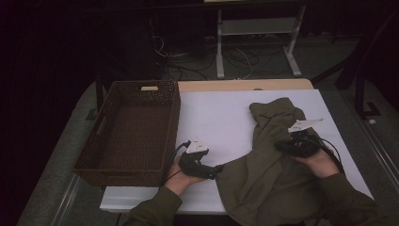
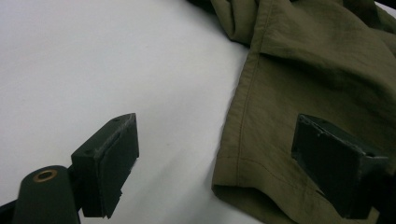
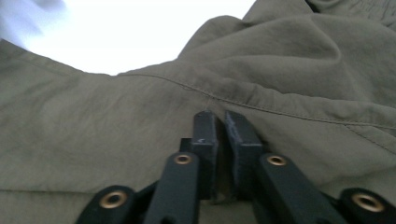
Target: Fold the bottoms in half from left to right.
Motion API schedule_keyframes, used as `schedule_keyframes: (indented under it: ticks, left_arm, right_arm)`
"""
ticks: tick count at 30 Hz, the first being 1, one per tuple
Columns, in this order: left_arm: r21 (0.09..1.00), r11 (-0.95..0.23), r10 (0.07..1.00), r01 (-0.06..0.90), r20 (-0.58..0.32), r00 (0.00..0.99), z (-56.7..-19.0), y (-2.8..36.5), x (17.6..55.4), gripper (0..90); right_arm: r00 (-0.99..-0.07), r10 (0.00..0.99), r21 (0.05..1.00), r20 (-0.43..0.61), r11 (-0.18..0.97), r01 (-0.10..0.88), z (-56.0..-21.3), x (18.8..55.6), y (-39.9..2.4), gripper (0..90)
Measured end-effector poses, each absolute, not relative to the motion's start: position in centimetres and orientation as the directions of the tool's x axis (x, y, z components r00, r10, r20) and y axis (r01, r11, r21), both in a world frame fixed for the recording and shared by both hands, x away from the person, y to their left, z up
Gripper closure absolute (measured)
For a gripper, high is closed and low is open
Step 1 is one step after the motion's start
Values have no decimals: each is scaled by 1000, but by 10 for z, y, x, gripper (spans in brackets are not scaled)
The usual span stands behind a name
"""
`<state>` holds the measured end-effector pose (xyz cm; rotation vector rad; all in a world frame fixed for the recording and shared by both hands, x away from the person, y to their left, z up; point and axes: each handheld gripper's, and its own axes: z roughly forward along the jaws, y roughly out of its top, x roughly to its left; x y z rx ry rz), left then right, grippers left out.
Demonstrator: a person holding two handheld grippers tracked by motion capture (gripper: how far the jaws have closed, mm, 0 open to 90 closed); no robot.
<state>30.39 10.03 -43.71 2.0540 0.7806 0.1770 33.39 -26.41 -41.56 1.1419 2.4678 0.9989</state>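
Olive garment lies lengthwise, near edge to far; right hand-held gripper pinching.

Olive garment: thin woven cloth, matt, finely crinkled, stitched seams and hems. Basket: dark brown wicker weave, rough. Table cover: white, smooth, matt. Gripper fingers: black matt plastic, scuffed edges, brass-coloured rivets at the links.

A white-topped rectangular table carries a dark brown woven wicker basket on its left and a crumpled olive-green cloth garment on its right.
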Motion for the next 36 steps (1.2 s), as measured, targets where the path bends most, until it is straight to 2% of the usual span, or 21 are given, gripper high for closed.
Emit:
schedule_keyframes:
  ticks: [3,15,24,36]
  left_arm:
    - [794,-395,590,463,-167,790,-438,100,304,142]
    - [791,-390,599,471,-171,783,-438,103,304,142]
    - [792,-384,604,475,-173,778,-437,105,304,142]
    - [789,-388,606,476,-171,777,-437,105,304,142]
  right_arm:
    - [-667,743,668,56,469,578,-416,334,-265,882]
    - [-665,746,708,33,452,542,-399,330,-273,889]
    - [-626,779,735,36,404,545,-388,326,-292,890]
    - [-560,826,733,59,345,586,-392,313,-328,891]
